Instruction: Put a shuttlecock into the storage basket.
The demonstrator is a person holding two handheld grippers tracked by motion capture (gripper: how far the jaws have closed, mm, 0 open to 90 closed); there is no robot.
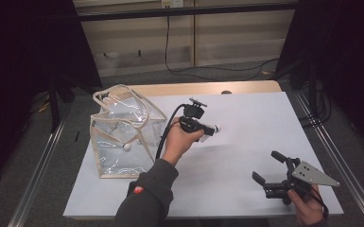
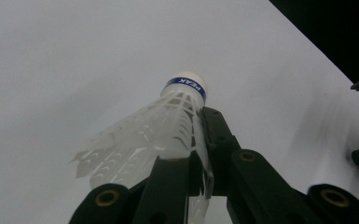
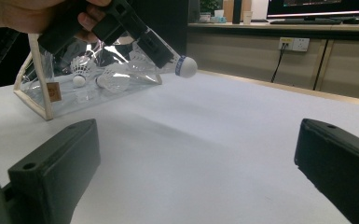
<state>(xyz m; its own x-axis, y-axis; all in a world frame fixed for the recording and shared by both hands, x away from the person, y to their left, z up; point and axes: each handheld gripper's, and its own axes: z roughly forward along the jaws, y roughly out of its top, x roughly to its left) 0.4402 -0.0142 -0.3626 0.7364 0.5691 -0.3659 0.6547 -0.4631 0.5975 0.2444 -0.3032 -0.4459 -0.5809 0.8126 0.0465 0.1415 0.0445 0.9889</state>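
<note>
- Left tool (image 1: 208, 128) clenched on a shuttlecock (image 2: 168, 123); jaws pinch the feather skirt, cork tip sticking out past them.
- Shuttlecock is held above the worktop (image 1: 246, 118), just right of the clear bag (image 1: 123, 137).
- Bag stands at the worktop's left edge, mouth up; more shuttlecocks (image 3: 79, 70) lie inside.
- Right tool (image 1: 276, 172) released, jaws wide, nothing between them, well apart from the bag.
- Risk: the grip is on thin feathers, so a hard squeeze could crush or bend them.
- Risk: the skirt may slip on the way over, dropping the shuttlecock short of the bag.
- Risk: the floppy rim could catch the tool and tip the unsteadied bag.
</note>
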